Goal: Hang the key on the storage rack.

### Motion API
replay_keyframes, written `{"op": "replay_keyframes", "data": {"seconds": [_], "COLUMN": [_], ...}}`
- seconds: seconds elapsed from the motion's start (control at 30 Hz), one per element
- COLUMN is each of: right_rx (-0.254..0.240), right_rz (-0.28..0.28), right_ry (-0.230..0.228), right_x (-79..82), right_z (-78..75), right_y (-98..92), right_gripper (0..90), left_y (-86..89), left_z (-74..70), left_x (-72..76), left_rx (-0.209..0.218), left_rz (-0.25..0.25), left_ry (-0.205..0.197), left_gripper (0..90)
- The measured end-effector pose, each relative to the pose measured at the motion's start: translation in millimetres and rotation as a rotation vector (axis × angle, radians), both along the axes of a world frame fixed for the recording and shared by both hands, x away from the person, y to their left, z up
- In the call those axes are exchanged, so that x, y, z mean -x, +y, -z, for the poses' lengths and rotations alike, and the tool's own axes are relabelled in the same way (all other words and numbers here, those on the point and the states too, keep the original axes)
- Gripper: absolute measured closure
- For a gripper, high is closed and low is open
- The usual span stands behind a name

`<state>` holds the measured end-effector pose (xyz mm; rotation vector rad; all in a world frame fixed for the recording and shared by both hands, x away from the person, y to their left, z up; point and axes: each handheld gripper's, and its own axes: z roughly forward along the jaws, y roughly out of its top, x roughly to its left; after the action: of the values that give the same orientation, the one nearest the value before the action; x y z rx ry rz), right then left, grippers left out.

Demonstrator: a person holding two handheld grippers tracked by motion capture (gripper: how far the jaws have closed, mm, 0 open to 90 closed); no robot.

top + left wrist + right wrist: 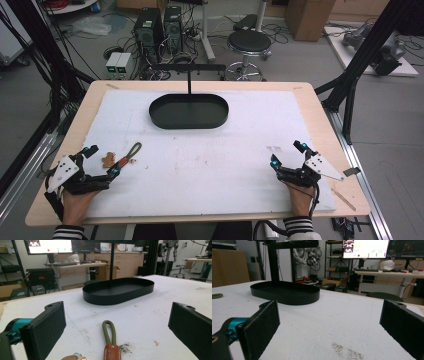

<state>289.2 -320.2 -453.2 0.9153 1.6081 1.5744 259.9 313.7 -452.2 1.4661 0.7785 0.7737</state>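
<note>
The keychain's loop (109, 331) is matt olive woven cord, and it runs into a smooth tan leather tab (112, 353) with a slight sheen. The tray (140, 289) is black metal by the look of it, with a smooth satin finish, and it sits on a white mat (240, 165) that's rough, foamy and scuffed. The left gripper (115, 325) shows matt black pads (47, 326), finely textured like rubber, beside a glossy teal plastic part (18, 323).
</note>
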Motion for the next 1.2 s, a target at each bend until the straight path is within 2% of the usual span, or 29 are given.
{"op": "replay_keyframes", "data": {"seconds": [0.23,0.37,0.47,0.57,0.67,0.7,0.73,0.77,0.8,0.83,0.9,1.07,1.17,1.2], "right_rx": [-0.007,-0.005,-0.004,-0.004,-0.011,-0.011,-0.007,-0.011,-0.011,-0.013,-0.014,-0.011,-0.01,-0.009], "right_rz": [0.0,-0.001,0.001,0.001,0.002,0.002,0.002,0.001,0.001,0.0,0.0,0.001,0.002,0.002], "right_ry": [-0.001,-0.001,-0.002,-0.004,0.0,0.0,-0.008,-0.002,-0.005,-0.001,-0.001,-0.005,-0.005,-0.006], "right_x": [0.8,1.4,1.5,1.8,1.7,1.7,1.2,1.5,1.3,1.4,1.4,1.2,1.3,1.3], "right_z": [0.2,0.3,0.3,0.3,0.4,0.4,0.3,0.3,0.4,0.3,0.4,0.4,0.4,0.4], "right_y": [-0.2,-0.2,-0.2,0.0,-0.4,-0.4,-0.6,-0.4,-0.8,-0.9,-0.8,-0.9,-0.8,-0.8], "right_gripper": [1.8,1.8,1.8,1.8,1.8,1.8,1.8,1.8,1.8,1.8,1.8,1.8,1.8,1.8], "left_y": [-0.9,-1.3,-1.2,-0.3,0.9,0.8,0.2,0.2,-1.0,-1.0,-1.7,-2.5,-4.2,-5.8], "left_z": [-0.2,-0.8,-1.5,-3.4,-10.3,-14.1,-21.5,-21.5,-31.4,-31.4,-39.5,-57.2,-66.1,-68.9], "left_x": [-0.1,-1.9,-3.9,-7.4,-8.1,-8.0,-8.4,-8.4,-9.6,-9.6,-11.8,-22.5,-29.5,-31.6], "left_rx": [-0.006,-0.011,-0.012,-0.016,-0.01,-0.02,-0.051,-0.051,-0.087,-0.087,-0.121,-0.219,-0.245,-0.268], "left_rz": [-0.006,-0.011,-0.008,0.003,0.023,0.025,0.032,0.032,0.04,0.04,0.042,0.032,0.062,0.061], "left_ry": [0.001,0.02,0.039,0.08,0.102,0.103,0.11,0.11,0.124,0.124,0.14,0.21,0.269,0.289], "left_gripper": [1.7,1.7,1.7,1.7,1.7,1.7,1.7,1.7,1.7,1.7,1.7,1.7,1.7,1.7]}}
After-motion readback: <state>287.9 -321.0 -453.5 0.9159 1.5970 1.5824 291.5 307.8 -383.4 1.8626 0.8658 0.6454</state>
